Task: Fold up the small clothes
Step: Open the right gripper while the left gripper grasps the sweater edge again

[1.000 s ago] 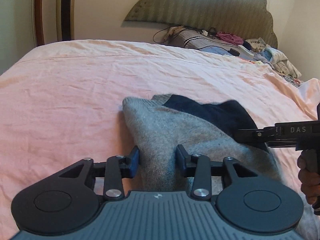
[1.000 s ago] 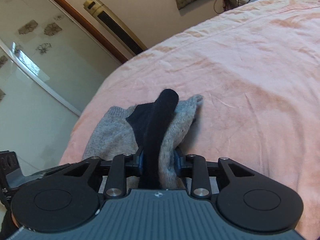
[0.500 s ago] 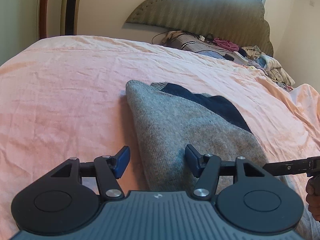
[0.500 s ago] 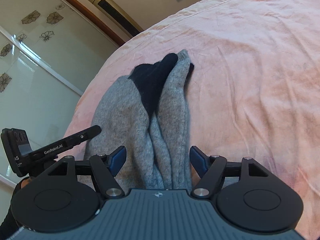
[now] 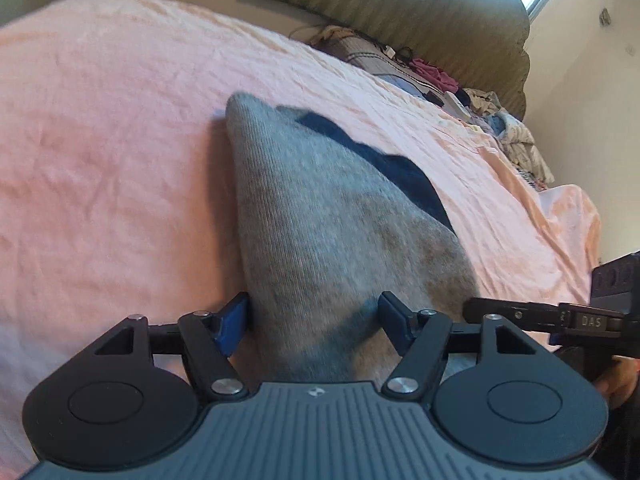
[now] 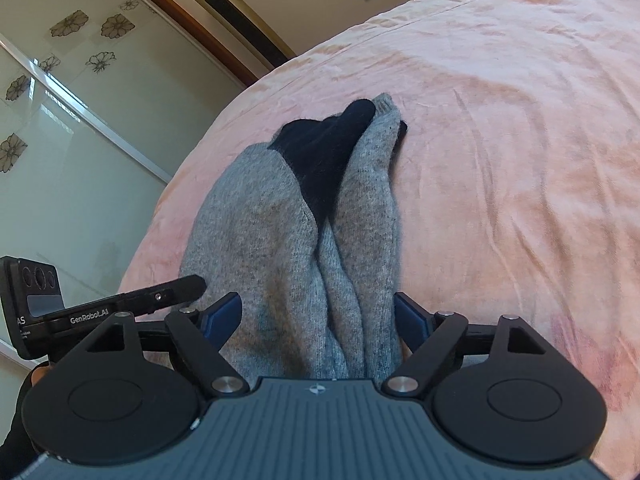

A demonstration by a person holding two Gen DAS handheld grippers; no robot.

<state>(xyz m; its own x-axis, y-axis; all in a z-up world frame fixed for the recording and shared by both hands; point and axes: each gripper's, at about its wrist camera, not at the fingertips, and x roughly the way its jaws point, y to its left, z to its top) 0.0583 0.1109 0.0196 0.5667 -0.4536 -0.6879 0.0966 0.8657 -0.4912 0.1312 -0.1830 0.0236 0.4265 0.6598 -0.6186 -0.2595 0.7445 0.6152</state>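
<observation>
A grey knit garment with a dark navy part (image 5: 320, 216) lies folded on the pink bedsheet (image 5: 100, 160). It also shows in the right wrist view (image 6: 280, 240), with the navy part (image 6: 320, 152) at its far end. My left gripper (image 5: 314, 320) is open, its blue pads either side of the garment's near end. My right gripper (image 6: 318, 316) is open too, its pads either side of the near end from the other side. The right gripper's finger (image 5: 520, 314) shows at the right of the left wrist view. The left gripper's finger (image 6: 160, 294) shows at the left of the right wrist view.
A pile of clothes and a striped pillow (image 5: 440, 80) lies by the padded headboard (image 5: 400, 12). A glass wardrobe door with flower prints (image 6: 60, 120) stands past the bed's edge. Bare pink sheet (image 6: 520, 140) spreads around the garment.
A second ago my right gripper was shut on the garment, holding it raised. It has let go and the garment lies flat. Both grippers have opened wider and moved closer to its near end.
</observation>
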